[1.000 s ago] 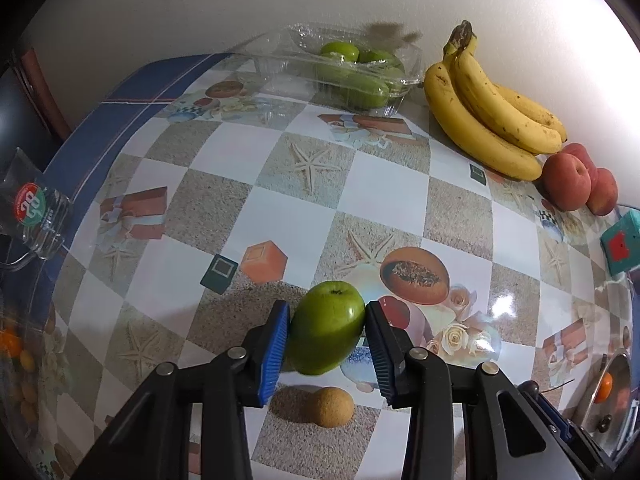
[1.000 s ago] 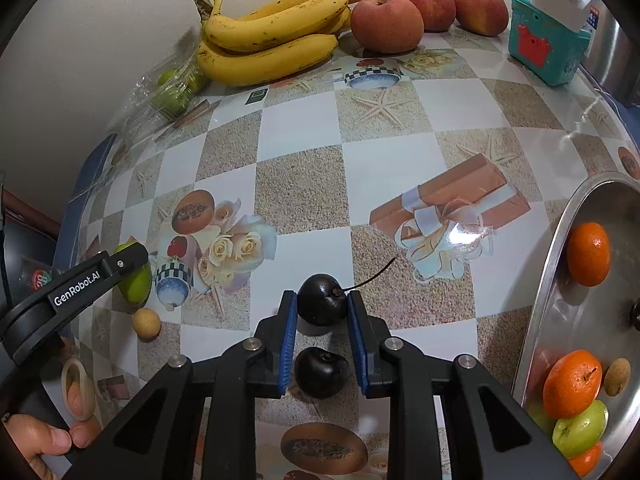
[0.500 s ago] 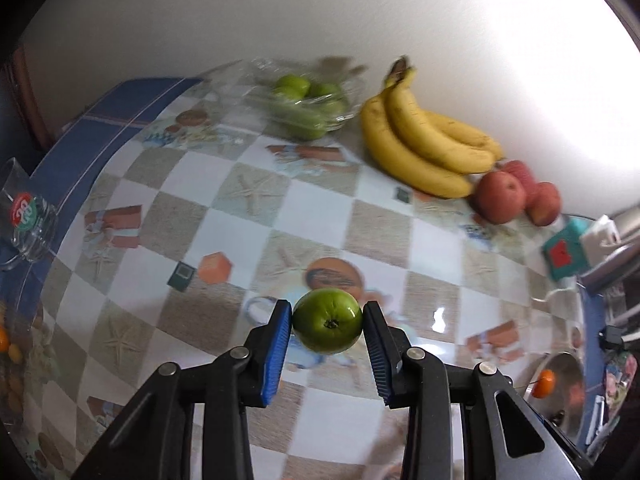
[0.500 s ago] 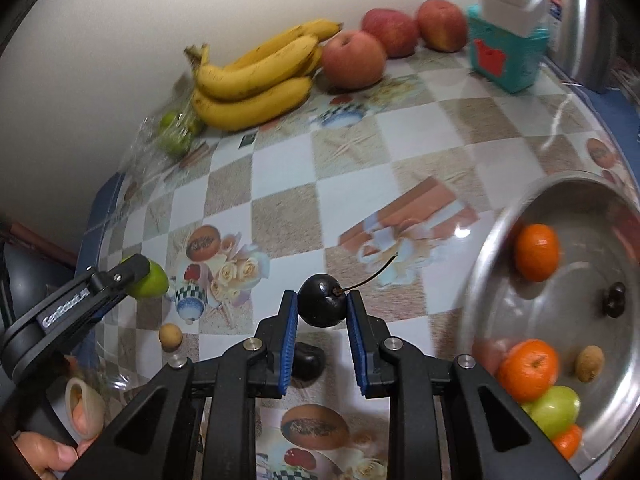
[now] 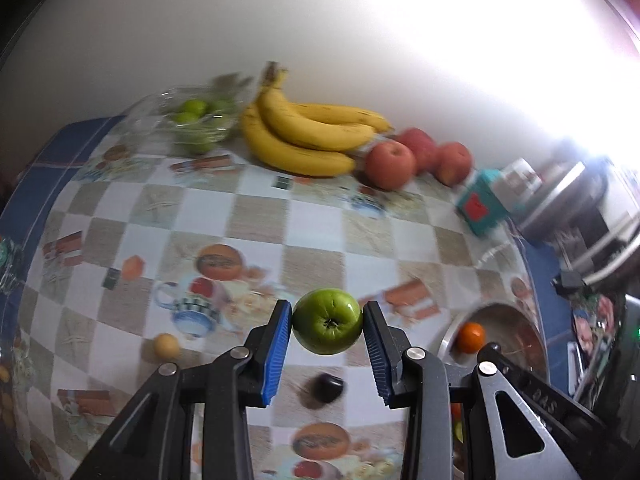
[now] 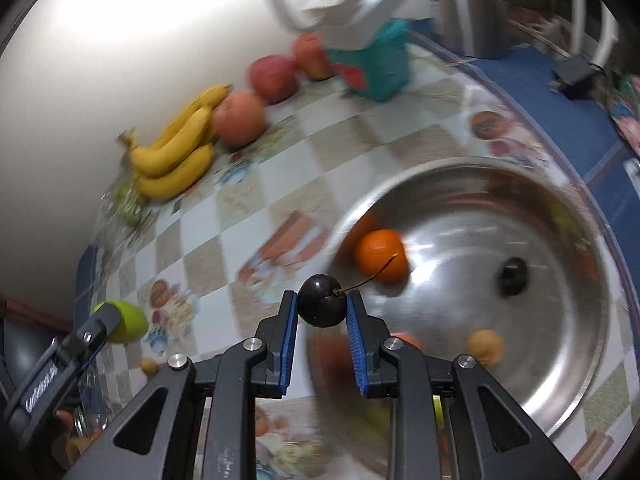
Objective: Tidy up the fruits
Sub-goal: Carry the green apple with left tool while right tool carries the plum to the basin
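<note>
Left gripper (image 5: 327, 322) is clamping a green apple (image 5: 327, 321) in the air over the checkered tablecloth (image 5: 256, 220). Right gripper (image 6: 322, 307) is pinching a dark cherry (image 6: 322, 306) right at the steel bowl's (image 6: 560, 360) near rim, 1 orange (image 6: 381, 255) sitting inside.

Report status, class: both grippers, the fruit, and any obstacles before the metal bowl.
Left gripper shut on green apple. Right gripper shut on dark cherry, at metal bowl rim. Nothing blocking.
</note>
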